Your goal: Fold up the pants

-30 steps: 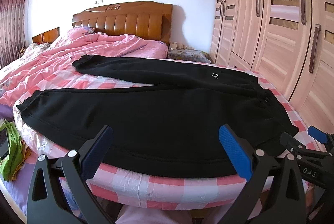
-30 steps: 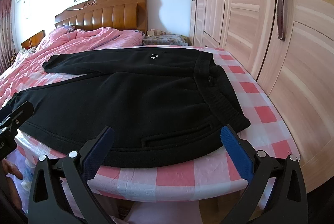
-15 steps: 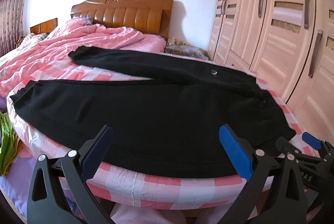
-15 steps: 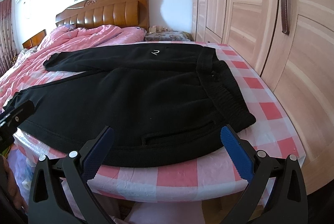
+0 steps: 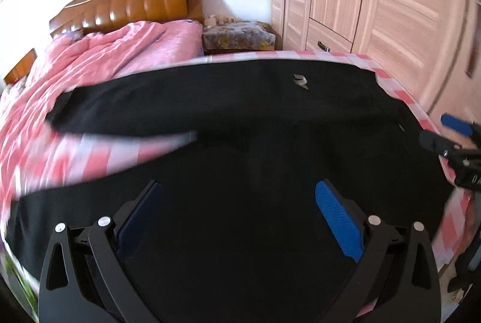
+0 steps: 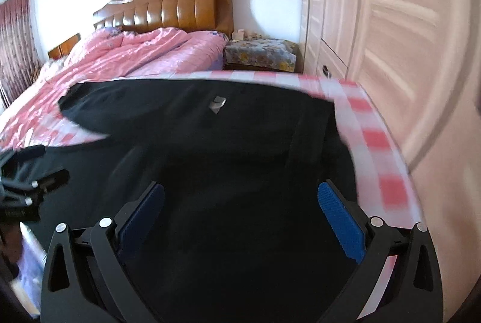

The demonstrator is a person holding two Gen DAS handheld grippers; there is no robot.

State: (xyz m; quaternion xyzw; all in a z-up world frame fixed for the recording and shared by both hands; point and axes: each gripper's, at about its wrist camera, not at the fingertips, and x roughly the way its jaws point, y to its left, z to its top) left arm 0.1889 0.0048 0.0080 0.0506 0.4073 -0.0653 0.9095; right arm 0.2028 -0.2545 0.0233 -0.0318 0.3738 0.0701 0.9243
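Note:
Black pants lie spread flat across the foot of the bed, legs pointing left and waistband to the right; they also show in the right wrist view. A small white logo marks the far leg. My left gripper is open and empty, low over the near leg. My right gripper is open and empty, low over the hip part near the waistband. The right gripper's fingers show at the right edge of the left wrist view. The left gripper's fingers show at the left edge of the right wrist view.
The pants rest on a pink-and-white checked sheet. A rumpled pink duvet and wooden headboard lie beyond. A floral-covered nightstand stands by the headboard. Wardrobe doors run close along the right side.
Both grippers have moved forward and down, from in front of the bed's edge to low over the pants. Both stay open. The pants have not moved.

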